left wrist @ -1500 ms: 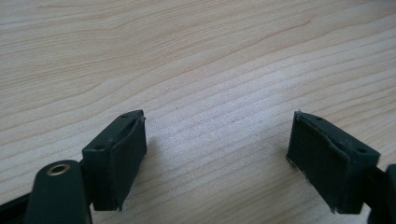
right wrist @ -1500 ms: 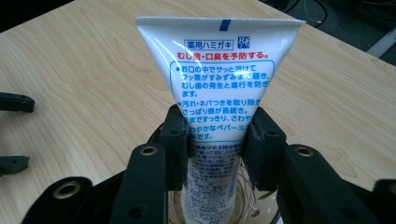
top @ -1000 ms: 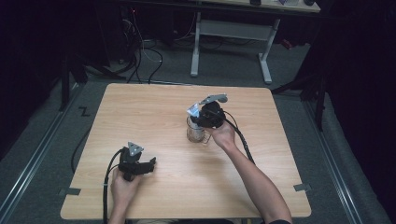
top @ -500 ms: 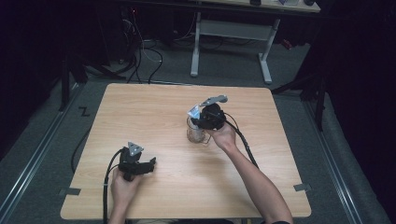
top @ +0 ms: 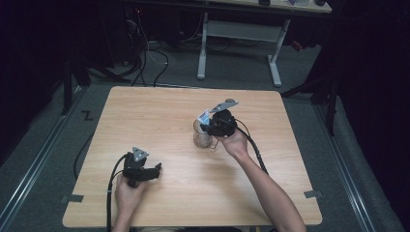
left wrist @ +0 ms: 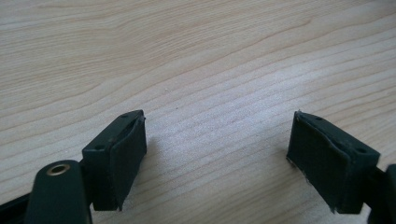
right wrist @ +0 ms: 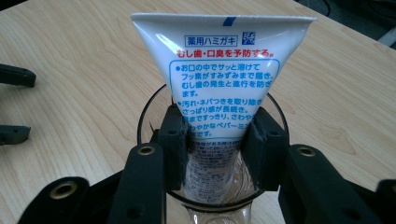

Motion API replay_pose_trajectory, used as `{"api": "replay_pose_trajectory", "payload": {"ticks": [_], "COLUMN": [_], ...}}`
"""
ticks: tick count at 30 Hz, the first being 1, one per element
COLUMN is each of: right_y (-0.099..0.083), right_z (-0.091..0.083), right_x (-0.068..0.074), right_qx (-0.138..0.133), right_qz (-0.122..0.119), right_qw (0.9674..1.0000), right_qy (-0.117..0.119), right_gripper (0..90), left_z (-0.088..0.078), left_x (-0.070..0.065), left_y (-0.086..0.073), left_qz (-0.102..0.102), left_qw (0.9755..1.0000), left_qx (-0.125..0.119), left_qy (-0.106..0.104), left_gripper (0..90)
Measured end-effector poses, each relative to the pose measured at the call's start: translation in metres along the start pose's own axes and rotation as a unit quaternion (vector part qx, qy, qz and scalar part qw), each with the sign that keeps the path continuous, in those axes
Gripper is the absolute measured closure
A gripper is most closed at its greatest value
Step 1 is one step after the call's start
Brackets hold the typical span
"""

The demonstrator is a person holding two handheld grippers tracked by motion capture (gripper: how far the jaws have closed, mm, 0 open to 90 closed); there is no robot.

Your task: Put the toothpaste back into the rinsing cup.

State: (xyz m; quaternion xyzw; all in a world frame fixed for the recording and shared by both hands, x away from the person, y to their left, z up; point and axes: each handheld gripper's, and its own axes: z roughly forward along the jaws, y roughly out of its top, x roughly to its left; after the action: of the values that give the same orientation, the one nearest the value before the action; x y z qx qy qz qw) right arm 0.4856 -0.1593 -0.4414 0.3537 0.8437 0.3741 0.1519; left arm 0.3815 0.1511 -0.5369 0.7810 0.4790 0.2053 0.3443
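Clear glass cup (right wrist: pixel 212 196), lower centre of the right gripper view: holds one white toothpaste tube (right wrist: pixel 223 74), crimped end up, lower part inside. Right gripper (right wrist: pixel 217 140): jaws pinching the tube at the rim. Left gripper (left wrist: pixel 217 154): jaws spread over bare wooden table (left wrist: pixel 196 56).

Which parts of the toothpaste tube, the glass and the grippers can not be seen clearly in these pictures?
- Toothpaste tube: cap end hidden inside the glass, behind the right hand-held gripper, right gripper view.
- Glass base: cut off by the bottom edge there.
- Tube print: too small in the high view.
- Left hand-held gripper: body out of frame, left gripper view.
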Motion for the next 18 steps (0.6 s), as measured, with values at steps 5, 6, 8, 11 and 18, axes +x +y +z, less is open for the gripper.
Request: {"api": "replay_pose_trajectory", "payload": {"ticks": [5,6,8,11,18], "right_y": [-0.0011,-0.0015,-0.0023,-0.0037,-0.0094], "right_z": [-0.0009,-0.0012,-0.0016,-0.0024,-0.0048], "right_x": [0.0008,0.0005,0.0002,0.0008,0.0013], "right_qx": [0.002,0.002,0.003,0.003,-0.002], "right_qz": [-0.003,-0.002,-0.001,-0.004,0.001], "right_qw": [1.0,1.0,1.0,1.0,1.0], "right_qy": [-0.001,0.0,0.0,0.0,0.001], "right_gripper": [62.4,62.3,62.1,61.8,61.2], "left_z": [0.0,0.0,0.0,0.0,0.0], "left_x": [0.0,0.0,0.0,0.0,-0.0001], "left_y": [0.0,0.0,0.0,0.0,0.0001], "left_qz": [0.0,0.0,0.0,0.0,0.0], "left_qw": [1.0,1.0,1.0,1.0,1.0], "left_qx": [0.0,0.0,0.0,0.0,0.0], "left_qy": [0.0,0.0,0.0,0.0,0.0], "left_gripper": [19.6,19.6,19.6,19.6,19.6]}}
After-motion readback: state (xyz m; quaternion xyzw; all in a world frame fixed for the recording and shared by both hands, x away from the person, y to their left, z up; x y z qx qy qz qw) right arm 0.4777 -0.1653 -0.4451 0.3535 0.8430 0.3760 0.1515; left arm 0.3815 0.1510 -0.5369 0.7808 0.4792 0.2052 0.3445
